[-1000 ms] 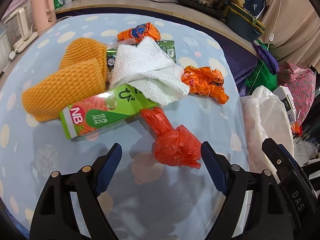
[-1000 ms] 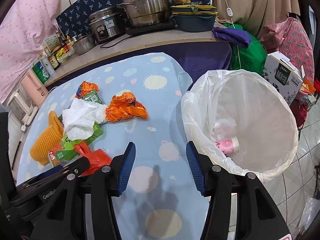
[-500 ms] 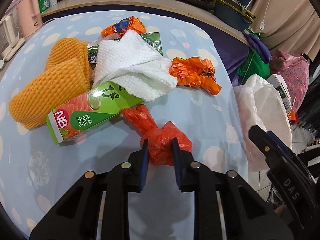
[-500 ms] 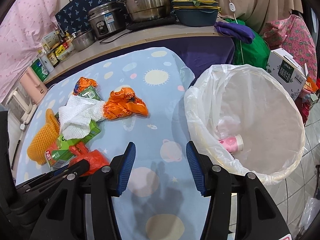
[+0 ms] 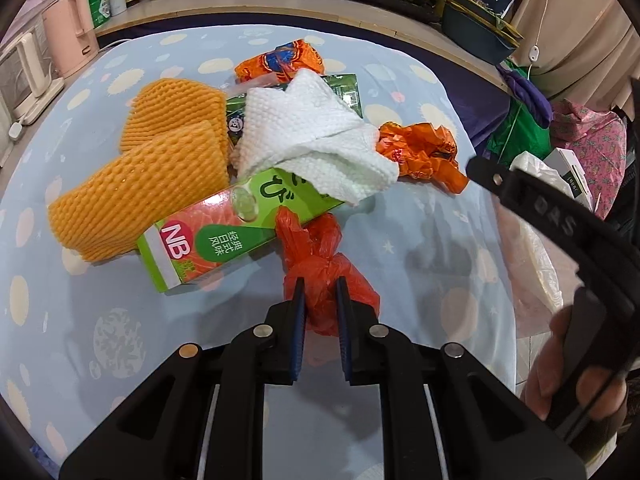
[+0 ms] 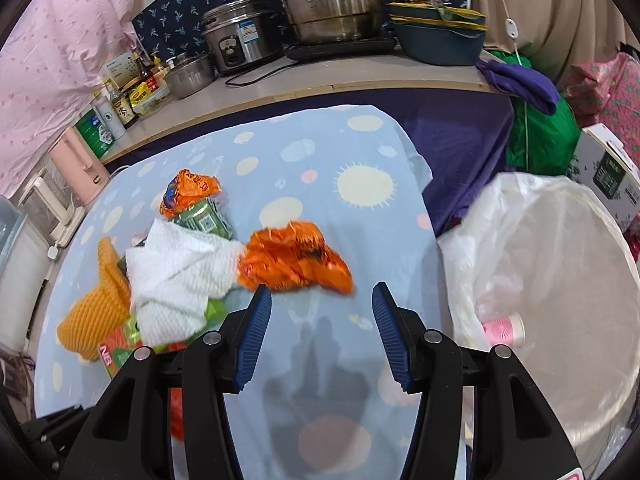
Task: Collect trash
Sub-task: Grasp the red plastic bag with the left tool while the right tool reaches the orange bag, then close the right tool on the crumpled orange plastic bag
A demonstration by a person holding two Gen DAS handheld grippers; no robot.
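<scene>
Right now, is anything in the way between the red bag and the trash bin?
Nothing visible blocks it. The left gripper is shut on the red plastic bag. The white-lined trash bin stands open beside the table's right edge, with only bare blue tablecloth between. The right gripper hangs open over that stretch, holding nothing.

From my right wrist feed the orange wrapper (image 6: 294,262) smears with motion blur, its print unreadable. The green carton (image 6: 120,350) is mostly buried under the paper towel (image 6: 176,276) (only its near corner shows). The red bag (image 6: 176,416) hides behind my gripper body. The bin liner (image 6: 560,308) runs off the right edge.
</scene>
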